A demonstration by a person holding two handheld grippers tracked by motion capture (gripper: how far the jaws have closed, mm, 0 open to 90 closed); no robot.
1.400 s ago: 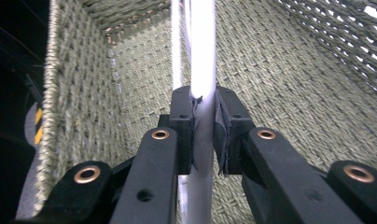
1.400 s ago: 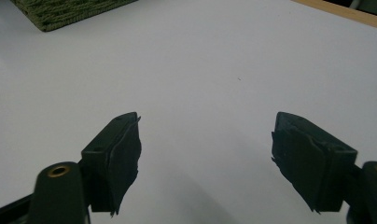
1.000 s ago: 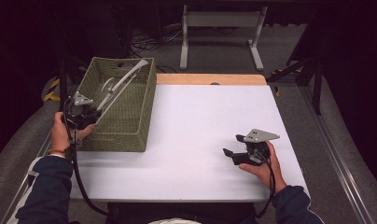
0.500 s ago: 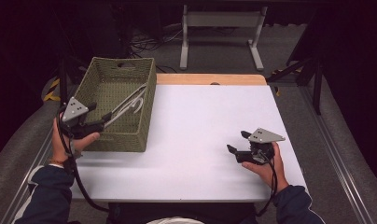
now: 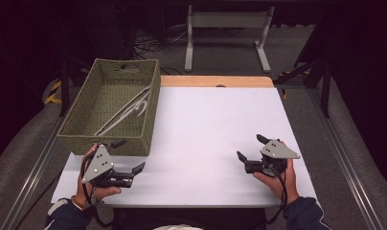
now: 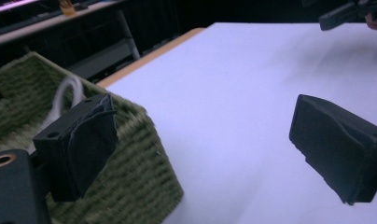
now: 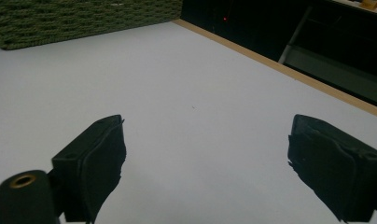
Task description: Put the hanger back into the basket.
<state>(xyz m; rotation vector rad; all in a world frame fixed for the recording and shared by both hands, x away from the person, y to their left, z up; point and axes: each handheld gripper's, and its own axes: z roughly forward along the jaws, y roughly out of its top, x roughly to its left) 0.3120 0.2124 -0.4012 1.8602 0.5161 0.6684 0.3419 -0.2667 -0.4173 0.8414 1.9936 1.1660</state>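
A pair of pale tongs lies diagonally on the floor of the green woven basket at the table's left. My left gripper is in front of the basket's near wall, low over the white table. Its jaws have just been opening and now stand open with nothing between them. In the left gripper view, my left gripper frames the basket's corner and the tongs' looped end. My right gripper rests at the near right, and its jaws have just been opening too, wide over bare table.
The basket's near wall shows far off in the right gripper view. The white table top has a wooden strip along its far edge. A metal stand and cables sit on the dark floor behind.
The left gripper let go of the tongs, which dropped into the basket, and drew back toward the table's near edge with jaws wide. The right gripper stayed put and opened slightly.
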